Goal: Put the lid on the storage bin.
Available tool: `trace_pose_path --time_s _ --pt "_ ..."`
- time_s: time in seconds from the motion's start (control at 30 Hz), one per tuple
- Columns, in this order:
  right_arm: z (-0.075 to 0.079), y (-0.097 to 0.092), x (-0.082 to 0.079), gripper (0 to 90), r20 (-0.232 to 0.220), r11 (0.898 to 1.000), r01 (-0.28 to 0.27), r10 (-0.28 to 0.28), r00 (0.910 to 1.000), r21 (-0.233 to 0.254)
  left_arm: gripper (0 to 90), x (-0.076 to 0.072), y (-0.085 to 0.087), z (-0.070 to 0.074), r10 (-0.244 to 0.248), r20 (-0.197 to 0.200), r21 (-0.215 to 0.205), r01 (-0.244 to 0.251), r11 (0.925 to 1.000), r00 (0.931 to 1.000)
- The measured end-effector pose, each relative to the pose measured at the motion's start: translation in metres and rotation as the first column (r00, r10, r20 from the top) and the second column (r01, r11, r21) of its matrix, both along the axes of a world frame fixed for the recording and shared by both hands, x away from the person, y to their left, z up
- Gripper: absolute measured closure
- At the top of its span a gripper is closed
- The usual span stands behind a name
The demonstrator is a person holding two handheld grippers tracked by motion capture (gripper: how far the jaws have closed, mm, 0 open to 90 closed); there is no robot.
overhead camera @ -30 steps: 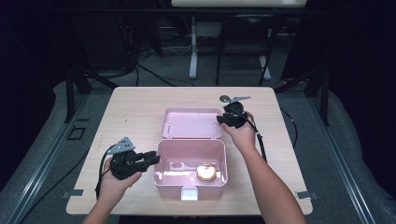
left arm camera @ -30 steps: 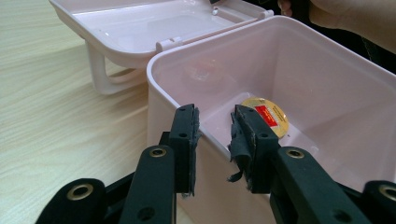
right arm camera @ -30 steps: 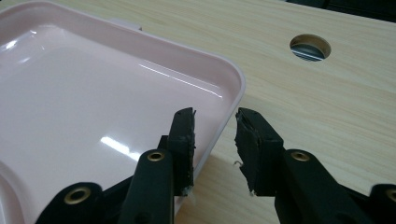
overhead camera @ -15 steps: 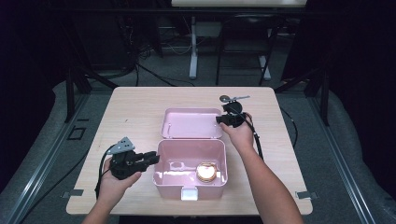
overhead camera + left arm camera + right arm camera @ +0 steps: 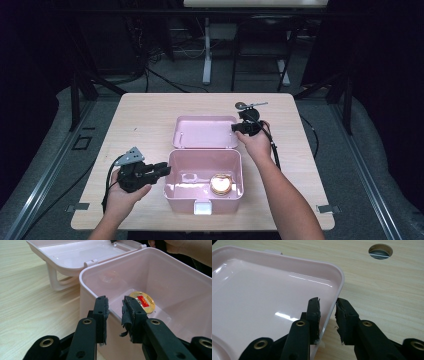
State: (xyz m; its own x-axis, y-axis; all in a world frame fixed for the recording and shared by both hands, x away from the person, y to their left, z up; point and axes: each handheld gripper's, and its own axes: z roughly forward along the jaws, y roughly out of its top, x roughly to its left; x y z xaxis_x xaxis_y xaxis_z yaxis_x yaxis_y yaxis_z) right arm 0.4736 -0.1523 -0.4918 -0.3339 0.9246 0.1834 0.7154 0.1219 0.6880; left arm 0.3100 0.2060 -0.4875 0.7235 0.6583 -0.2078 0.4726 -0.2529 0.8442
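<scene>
Lid (image 5: 205, 131) and box (image 5: 205, 181) of a pink plastic case sit mid-tabletop (image 5: 140, 120), the lid swung back flat behind the open box, whose floor carries a small round gold tin (image 5: 221, 183) with a red label.

The right gripper (image 5: 239, 127) is at the lid's right rim, and in the right gripper view that rim (image 5: 331, 302) runs up between the two black jaws: one pad (image 5: 314, 312) stands inside the lid and looks close against the lip, the other (image 5: 344, 317) outside over the wood with a gap still showing. The jaws are narrow and have just been closing, with the rim between them, though not yet clamped.

The left gripper (image 5: 162, 169) is at the box's left wall. In the left gripper view its wall edge (image 5: 110, 311) passes between the narrow jaws, with light showing on both sides, so nothing is held there.

What the coming move probably turns on is the lid's hinge line, which runs left to right along the box's back edge. The right hand (image 5: 257, 142) is the nearer one to the lid, and the rim it straddles runs front to back, so a lift there should swing the lid forward over the box while the left gripper steadies the box.
</scene>
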Motion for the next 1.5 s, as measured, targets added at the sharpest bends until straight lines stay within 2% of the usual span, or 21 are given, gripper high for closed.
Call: trace_pose_path --time_s 0.33,0.67,0.9,1.13,1.5 --pt "0.003 0.002 -0.002 74.8 0.019 1.0 0.008 -0.008 0.9998 -0.014 72.6 -0.001 0.0 0.0 0.0 0.005 0.005 0.0 1.0 1.0" --pt "0.008 0.002 -0.004 76.3 0.036 1.0 0.014 -0.014 0.9992 0.005 72.6 -0.001 -0.001 0.0 0.002 0.003 -0.001 -0.002 1.0 1.0" --pt "0.014 0.001 -0.006 77.5 0.07 1.0 0.006 -0.007 0.9975 0.01 72.4 -0.001 0.0 0.0 0.003 0.002 0.0 -0.003 1.0 1.0" --pt "0.027 0.003 -0.01 80.0 0.123 1.0 0.002 -0.003 0.9924 0.008 71.7 -0.001 0.0 -0.001 0.002 0.001 -0.002 -0.002 1.0 1.0" --pt "0.037 0.002 -0.018 81.4 0.147 1.0 0.011 -0.013 0.989 0.02 71.6 0.0 0.0 0.0 0.0 0.004 0.0 0.0 1.0 1.0"
